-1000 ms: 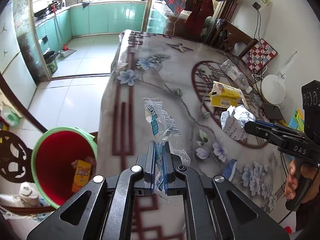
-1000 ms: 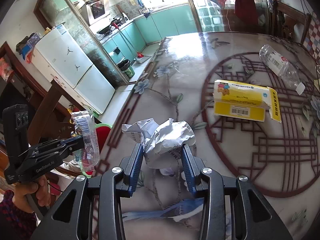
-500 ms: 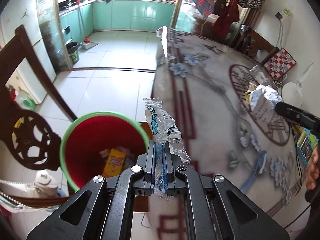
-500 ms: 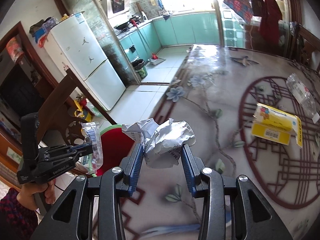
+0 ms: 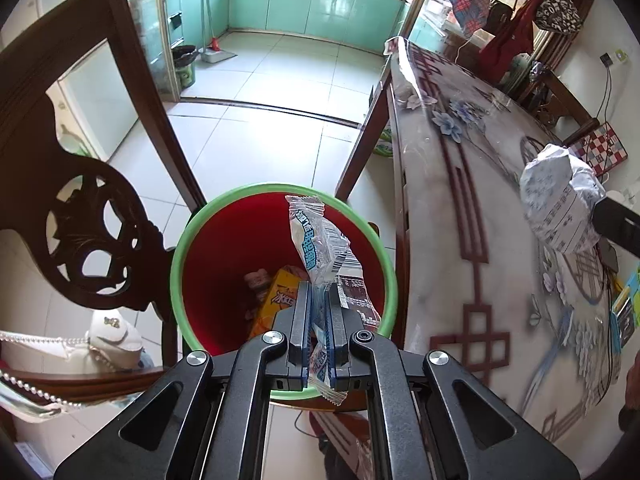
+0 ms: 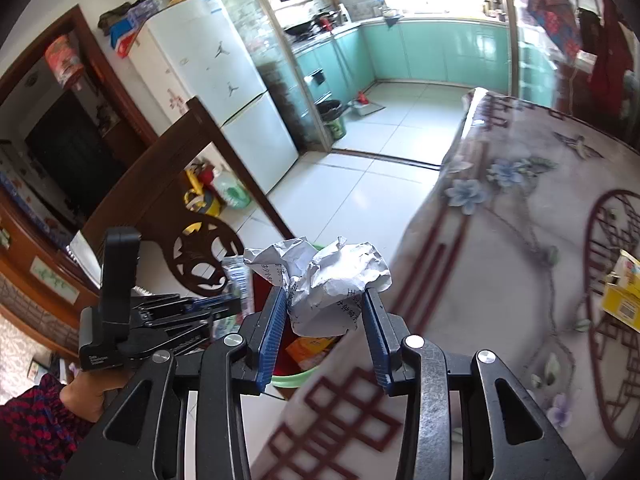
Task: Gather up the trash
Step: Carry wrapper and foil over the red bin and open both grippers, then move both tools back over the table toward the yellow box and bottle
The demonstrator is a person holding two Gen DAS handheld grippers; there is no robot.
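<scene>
My left gripper (image 5: 319,308) is pinched tight on a clear wrapper (image 5: 320,240), blue print on it, and it hangs right over the mouth of the bin (image 5: 180,256). Green rim, red inside, and down in there I can see an orange packet (image 5: 280,300) with some pinkish scrap beside it. The wrapper sticks up past my fingertips and a bit of it trails out below the pads.

My right gripper (image 6: 326,312) is clamped on a paper ball (image 6: 324,280), white and crumpled with printed text, pads pressing it from both sides. It sits above the table (image 6: 500,260) edge, with the bin (image 6: 292,378) peeking out just below and behind the ball. From the left camera the same ball (image 5: 560,204) hovers over the flowered tablecloth, off to the right of the bin.

The bin stands on the tiled floor, tucked between a dark wooden chair (image 5: 80,208) and the table leg. In the right view I can see my left hand (image 6: 86,392) gripping its tool's handle, sleeve red and dark. A yellow box (image 6: 622,296) lies on the table at the far right edge.
</scene>
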